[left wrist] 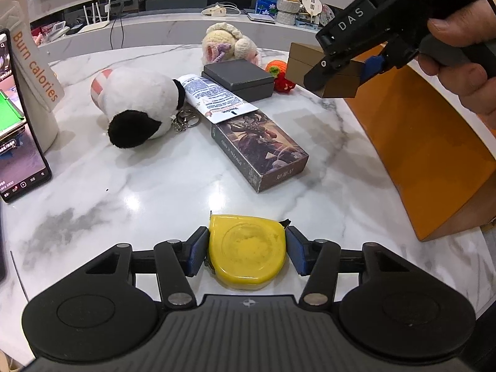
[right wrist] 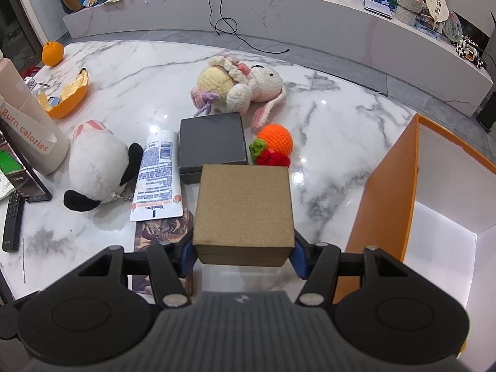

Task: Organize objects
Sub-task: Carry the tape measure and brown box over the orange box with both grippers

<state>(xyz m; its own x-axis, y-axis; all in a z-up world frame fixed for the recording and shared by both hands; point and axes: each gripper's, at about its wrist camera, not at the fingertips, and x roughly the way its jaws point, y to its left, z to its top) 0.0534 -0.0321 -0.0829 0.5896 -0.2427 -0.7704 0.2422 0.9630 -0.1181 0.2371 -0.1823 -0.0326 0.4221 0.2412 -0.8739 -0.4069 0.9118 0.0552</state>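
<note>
- Your left tongs [left wrist: 247,249] were down at the counter [left wrist: 148,192], and both blue pads touched the sides of the yellow tape measure [left wrist: 247,249]. It looked like a grip already made, with the tape measure lying flat on the marble near the front edge.
- You took it across its flat body, probably because the rounded case gave two opposite sides where the pads could sit without slipping.
- Your right tongs [right wrist: 243,252] held the brown box [right wrist: 244,210] by its two side walls, up in the air above the counter. The top face was turned to the camera.
- The orange bin [right wrist: 384,192] stood open just to the right of that box, with a white inside. I judged that you kept the box high so it could pass over the bin's wall.
- The other things were left on the counter: the panda plush [left wrist: 136,108], the lotion tube [left wrist: 214,99], the card box [left wrist: 260,152], the grey box [right wrist: 212,141], the crochet rabbit [right wrist: 238,88] and the crochet fruit [right wrist: 274,148]. The tube rested with its end on the card box.
- With two objects in the tongs and six more lying out, the sorting seemed to be in an early part.
- The next move for the right tongs probably needed a sideways carry and a gentle lowering into the bin.
</note>
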